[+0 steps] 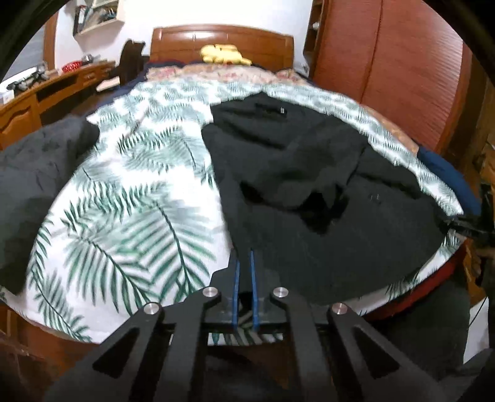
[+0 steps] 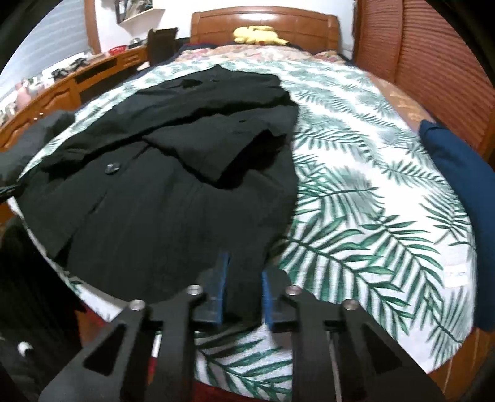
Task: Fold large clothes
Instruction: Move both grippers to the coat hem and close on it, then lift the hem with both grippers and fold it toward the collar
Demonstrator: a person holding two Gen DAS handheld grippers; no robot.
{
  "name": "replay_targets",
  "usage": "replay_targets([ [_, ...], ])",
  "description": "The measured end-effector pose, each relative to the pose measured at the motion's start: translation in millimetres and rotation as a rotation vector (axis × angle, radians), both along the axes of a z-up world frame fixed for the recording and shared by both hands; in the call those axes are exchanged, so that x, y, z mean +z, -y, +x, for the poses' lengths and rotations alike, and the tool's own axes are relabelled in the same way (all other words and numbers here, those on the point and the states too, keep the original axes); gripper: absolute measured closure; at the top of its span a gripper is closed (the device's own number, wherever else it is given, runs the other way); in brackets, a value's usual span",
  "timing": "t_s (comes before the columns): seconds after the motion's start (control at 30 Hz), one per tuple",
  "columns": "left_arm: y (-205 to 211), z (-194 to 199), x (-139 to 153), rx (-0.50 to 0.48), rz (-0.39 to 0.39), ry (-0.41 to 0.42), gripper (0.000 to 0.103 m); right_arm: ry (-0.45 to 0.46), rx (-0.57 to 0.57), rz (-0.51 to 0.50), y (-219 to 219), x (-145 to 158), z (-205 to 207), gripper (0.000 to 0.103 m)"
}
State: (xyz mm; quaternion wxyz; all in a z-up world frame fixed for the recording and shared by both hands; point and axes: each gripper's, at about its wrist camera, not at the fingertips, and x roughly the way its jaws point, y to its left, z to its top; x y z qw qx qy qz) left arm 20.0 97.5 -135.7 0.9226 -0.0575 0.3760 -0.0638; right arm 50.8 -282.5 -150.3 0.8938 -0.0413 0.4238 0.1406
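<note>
garment: a black coat [image 2: 173, 173], large, of thick dark cloth
state: partly folded, one sleeve laid across the body, cloth wrinkled
detail: one dark round button [image 2: 111, 168] on the front edge
place: spread flat on the bed with palm-leaf cover [image 2: 371, 201], hem at the near edge

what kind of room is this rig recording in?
A bedroom, almost certainly a home. A bed with a wooden headboard and a palm-leaf bedspread fills both views, a wooden desk runs along one side, and a black coat lies spread on the bed.
</note>
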Motion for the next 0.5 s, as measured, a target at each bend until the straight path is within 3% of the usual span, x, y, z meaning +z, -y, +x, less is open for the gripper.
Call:
replay_targets([
  [0.1, 0.6, 1.0, 22.0, -0.008, -0.006, 0.048, 0.100, 0.026, 0.011, 0.052, -0.3, 13.0, 6.3, 0.095],
  [0.2, 0.1, -1.8, 52.6, -0.015, -0.059, 0.113, 0.101, 0.099, 0.022, 0.093, -2.9, 41.9, 8.0, 0.096],
  [0.33, 7.8, -11.5, 87.8, -0.012, -0.041, 0.194, 0.101, 0.184, 0.045, 0.171, -6.0, 86.1, 4.8, 0.097],
  [0.5, 3.0, -30.7, 132.8, 0.007, -0.011, 0.287, 0.102, 0.289, 0.071, 0.178, -11.6, 140.7, -13.6, 0.097],
])
